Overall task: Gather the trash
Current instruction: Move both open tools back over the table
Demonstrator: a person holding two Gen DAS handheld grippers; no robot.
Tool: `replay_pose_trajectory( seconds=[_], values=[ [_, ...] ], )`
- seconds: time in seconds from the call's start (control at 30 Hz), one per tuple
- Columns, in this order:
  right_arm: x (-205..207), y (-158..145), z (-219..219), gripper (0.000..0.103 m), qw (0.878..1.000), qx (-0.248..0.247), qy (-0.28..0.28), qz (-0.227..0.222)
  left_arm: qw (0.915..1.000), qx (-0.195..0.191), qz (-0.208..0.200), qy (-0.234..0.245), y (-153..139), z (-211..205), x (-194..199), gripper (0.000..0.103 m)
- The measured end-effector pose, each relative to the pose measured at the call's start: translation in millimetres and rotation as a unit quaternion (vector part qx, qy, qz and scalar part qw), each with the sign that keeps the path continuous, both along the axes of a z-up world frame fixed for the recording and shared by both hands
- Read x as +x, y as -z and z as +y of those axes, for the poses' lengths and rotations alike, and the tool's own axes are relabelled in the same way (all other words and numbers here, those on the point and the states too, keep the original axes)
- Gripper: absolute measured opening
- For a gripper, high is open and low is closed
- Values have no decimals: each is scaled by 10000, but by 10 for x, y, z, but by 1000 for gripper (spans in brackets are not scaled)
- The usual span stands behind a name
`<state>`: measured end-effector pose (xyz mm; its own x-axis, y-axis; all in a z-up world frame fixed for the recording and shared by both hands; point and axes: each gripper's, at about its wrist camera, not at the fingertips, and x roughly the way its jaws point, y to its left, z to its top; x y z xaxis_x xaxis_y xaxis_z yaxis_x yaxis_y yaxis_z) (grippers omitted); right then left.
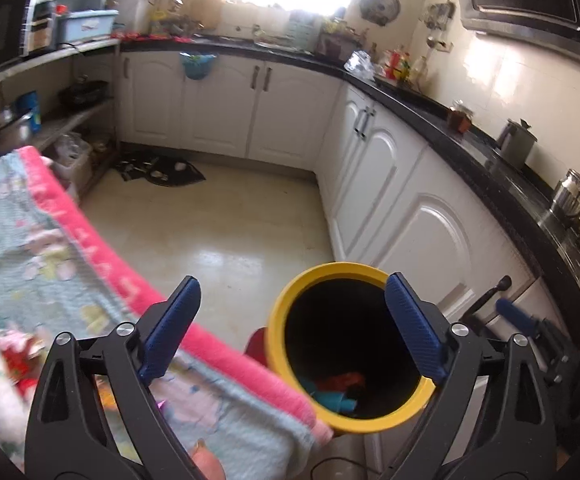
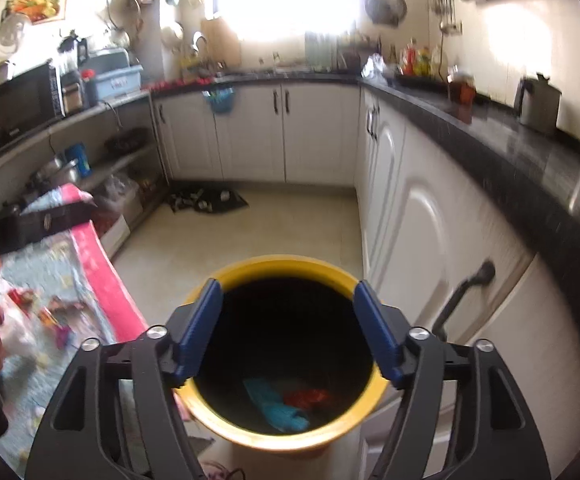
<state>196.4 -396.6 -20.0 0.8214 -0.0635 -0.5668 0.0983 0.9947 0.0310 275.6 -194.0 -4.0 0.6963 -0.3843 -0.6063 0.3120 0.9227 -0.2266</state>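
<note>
Both the left gripper (image 1: pixel 292 326) and right gripper (image 2: pixel 290 330) hang with fingers spread and empty over the yellow bin (image 2: pixel 322 438). The wrappers (image 2: pixel 51 316) left on the table (image 1: pixel 29 240) look light and crinkly; I'd pinch them gently by an edge.

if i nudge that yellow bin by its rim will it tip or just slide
The yellow bin looks tall and narrow, so a push at the rim would more likely tip it than slide it. It holds only a few scraps, a blue piece and a red one, so it is probably light. The glossy floor might let it skid.

Glossy plastic bin (image 2: pixel 285 438), ribbed pads (image 2: pixel 199 332)
</note>
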Motion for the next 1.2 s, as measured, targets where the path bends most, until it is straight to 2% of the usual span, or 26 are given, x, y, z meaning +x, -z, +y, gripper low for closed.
replay_pose_trajectory(
  seconds=[0.1,0.17,0.2,0.53,0.77,1.2],
  values=[
    [-70,-178,108,71,9996,35,-121,-261,9998,-15,-62,-180,-81,235,-159,92],
    [-106,-286,200,76,9988,110,-274,-384,9995,-13,-113,-306,-139,364,-246,92],
    [-119,-330,235,82,9985,124,-329,-430,9991,-23,-130,-393,-167,454,-307,92],
    [-324,-687,801,83,9901,27,-1112,-855,9939,-90,-465,-999,-409,1131,-825,92],
    [-439,-839,1159,87,9803,310,-1715,-927,9864,1,-729,-1470,-578,1584,-1205,92],
    [-657,-994,1819,90,9571,328,-2705,-983,9690,95,-918,-2291,-695,2310,-1856,92]
  ],
)
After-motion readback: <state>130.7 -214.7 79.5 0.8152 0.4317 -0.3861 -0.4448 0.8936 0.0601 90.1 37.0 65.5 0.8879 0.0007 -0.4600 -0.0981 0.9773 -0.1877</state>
